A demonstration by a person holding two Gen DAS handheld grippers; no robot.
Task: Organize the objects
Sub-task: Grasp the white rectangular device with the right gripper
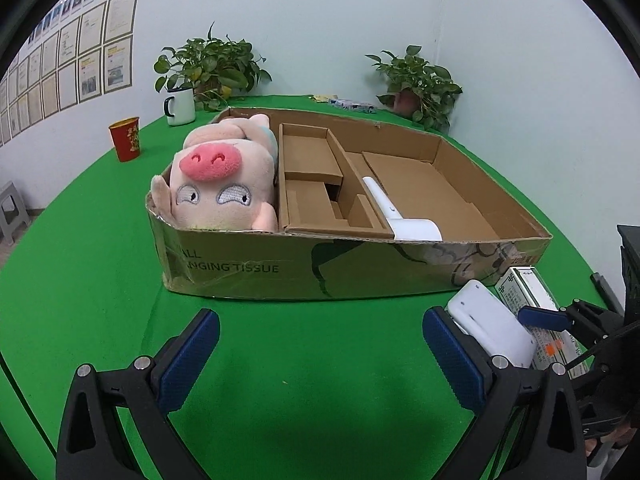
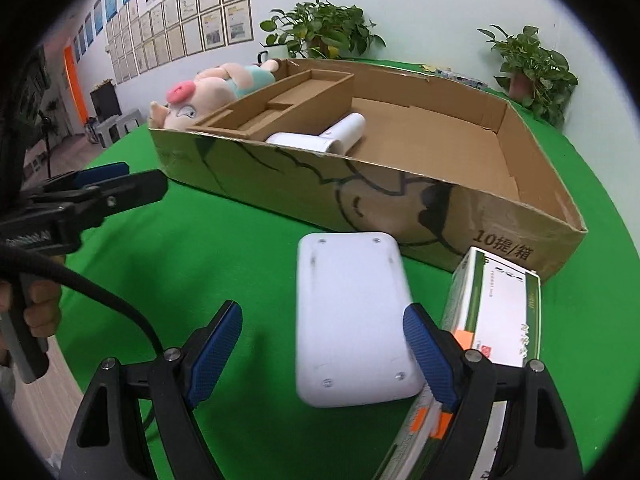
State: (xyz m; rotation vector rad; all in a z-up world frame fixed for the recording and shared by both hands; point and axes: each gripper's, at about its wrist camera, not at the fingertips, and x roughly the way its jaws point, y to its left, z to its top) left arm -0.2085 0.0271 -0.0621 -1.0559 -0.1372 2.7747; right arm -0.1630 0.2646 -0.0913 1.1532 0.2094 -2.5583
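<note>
A large shallow cardboard box (image 1: 248, 264) (image 2: 400, 208) stands on the green table. In it lie a pink plush pig (image 1: 220, 176) (image 2: 208, 88), a cardboard insert (image 1: 316, 184) and a white handheld device (image 1: 396, 216) (image 2: 320, 136). In front of the box lies a flat white device (image 2: 352, 324) (image 1: 492, 324) next to a green-and-white carton (image 2: 496, 312) (image 1: 532, 292). My right gripper (image 2: 324, 340) is open around the flat white device, its right finger between device and carton. My left gripper (image 1: 320, 340) is open and empty above the bare cloth.
A red cup (image 1: 126, 138), a white mug (image 1: 180, 106) and two potted plants (image 1: 212, 68) (image 1: 420, 84) stand behind the box. The wall runs close behind the table. A grey stool (image 1: 12, 212) stands off the left edge.
</note>
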